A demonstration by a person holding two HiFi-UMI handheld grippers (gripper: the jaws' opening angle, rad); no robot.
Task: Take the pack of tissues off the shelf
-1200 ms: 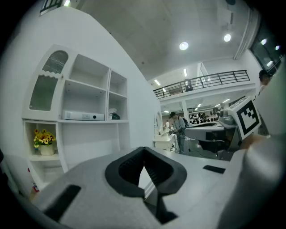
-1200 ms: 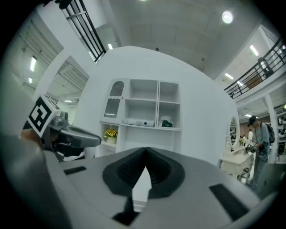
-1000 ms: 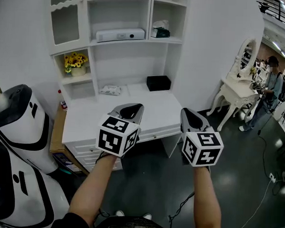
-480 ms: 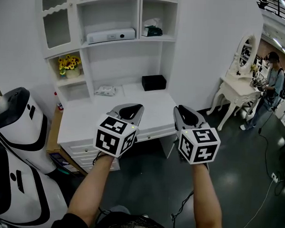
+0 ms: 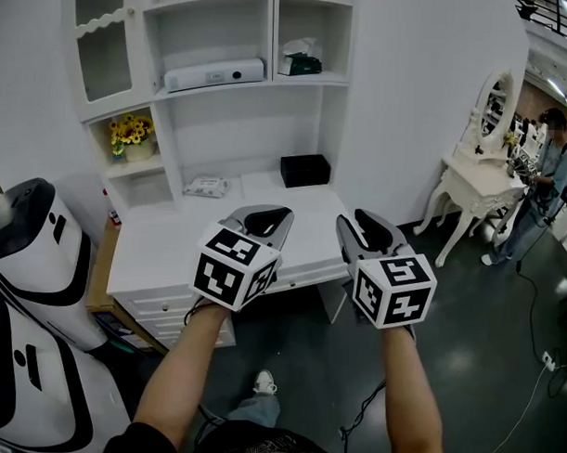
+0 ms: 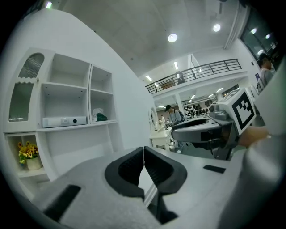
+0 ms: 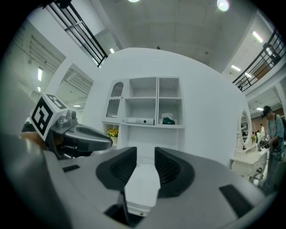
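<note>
Two grippers are up in front of you, side by side over the front edge of the bench [image 5: 162, 249]. Your left gripper [image 5: 265, 217] has its jaws pressed together with nothing between them. Your right gripper [image 5: 362, 224] is at a narrow gap, jaws opening, also with nothing between them. The pack of tissues [image 5: 298, 60] sits in the upper right cubby of the shelf [image 5: 316, 81], at 12 o'clock from your grippers and well apart from both. A long white box [image 5: 214, 75] lies at its 9 o'clock, in the next cubby. Yellow flowers [image 5: 128, 132] are at 10 o'clock from your left gripper. At the back of the bench lies a flat white packet [image 5: 206, 185], with a black box [image 5: 304, 169] at its 3 o'clock. A person [image 5: 550, 174] stands by a white dressing table [image 5: 471, 186] at your 2 o'clock.
</note>
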